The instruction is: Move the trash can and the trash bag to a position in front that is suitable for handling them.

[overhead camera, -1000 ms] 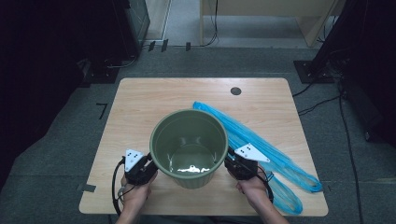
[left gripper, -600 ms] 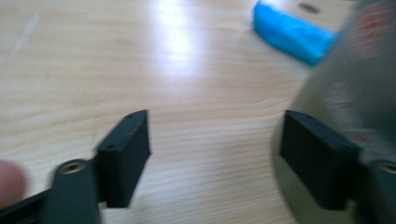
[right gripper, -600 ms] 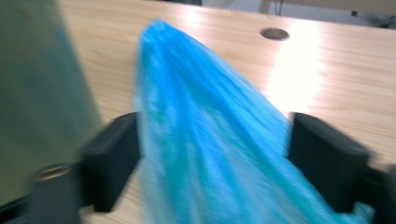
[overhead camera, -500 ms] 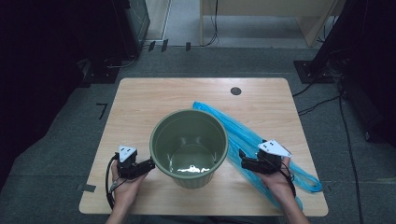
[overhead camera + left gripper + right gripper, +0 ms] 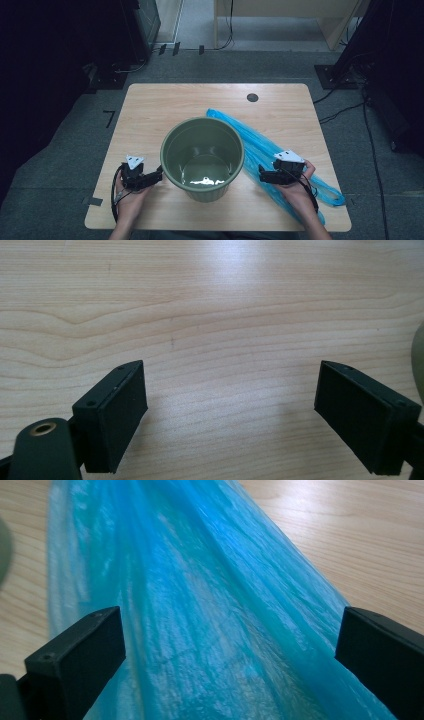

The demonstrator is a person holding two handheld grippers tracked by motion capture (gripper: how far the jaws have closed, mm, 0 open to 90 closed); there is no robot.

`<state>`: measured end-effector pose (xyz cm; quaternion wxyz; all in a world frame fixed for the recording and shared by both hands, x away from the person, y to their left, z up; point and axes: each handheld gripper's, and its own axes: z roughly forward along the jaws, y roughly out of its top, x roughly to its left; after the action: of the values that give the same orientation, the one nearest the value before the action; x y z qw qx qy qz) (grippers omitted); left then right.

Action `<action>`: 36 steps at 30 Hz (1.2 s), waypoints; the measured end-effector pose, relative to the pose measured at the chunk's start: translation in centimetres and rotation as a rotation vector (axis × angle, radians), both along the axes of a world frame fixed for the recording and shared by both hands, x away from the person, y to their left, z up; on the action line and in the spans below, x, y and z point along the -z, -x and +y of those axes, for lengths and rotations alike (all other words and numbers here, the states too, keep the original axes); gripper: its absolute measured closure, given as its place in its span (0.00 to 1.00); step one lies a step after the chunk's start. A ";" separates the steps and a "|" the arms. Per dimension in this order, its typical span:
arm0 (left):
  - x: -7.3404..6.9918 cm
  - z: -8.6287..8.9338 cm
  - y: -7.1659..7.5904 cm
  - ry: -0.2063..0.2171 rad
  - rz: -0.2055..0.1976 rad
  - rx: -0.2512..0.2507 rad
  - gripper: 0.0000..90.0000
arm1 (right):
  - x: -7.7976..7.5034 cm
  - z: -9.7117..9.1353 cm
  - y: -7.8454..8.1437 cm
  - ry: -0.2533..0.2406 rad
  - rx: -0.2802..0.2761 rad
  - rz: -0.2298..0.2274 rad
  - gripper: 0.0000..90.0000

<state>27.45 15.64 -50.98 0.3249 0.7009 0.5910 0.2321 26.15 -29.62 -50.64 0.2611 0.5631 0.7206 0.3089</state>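
Left tool (image 5: 159, 175) is sitting wide open beside the green bucket (image 5: 202, 157), gripping nothing; right tool (image 5: 262, 174) is gaping empty over the blue plastic bag (image 5: 200, 610) on the bench (image 5: 175, 105).

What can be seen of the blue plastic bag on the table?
The blue plastic bag is thin, translucent and creased lengthwise, lying flat and stretched out diagonally on the wooden table, from behind the green bucket toward the near right corner. The bucket hides part of its left edge; whether they touch is unclear. The right gripper is over it with jaws open and the film between them in the right gripper view, not pinched.
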 end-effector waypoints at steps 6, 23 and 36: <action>0.5 -0.2 -0.2 -0.030 0.019 0.007 0.14 | 1.3 -0.1 -0.3 -0.001 0.003 0.057 0.00; 0.8 -0.6 -0.1 -0.064 -0.007 0.018 0.14 | 1.4 -0.1 0.2 -0.050 0.019 -0.003 0.58; 0.8 -0.7 -0.2 -0.060 -0.011 0.017 0.15 | -2.0 -0.5 1.1 -0.120 0.063 -0.285 1.00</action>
<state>27.69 14.99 -51.82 0.3091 0.7141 0.5758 0.2509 25.05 -30.15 -48.62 0.3363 0.5505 0.6384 0.4198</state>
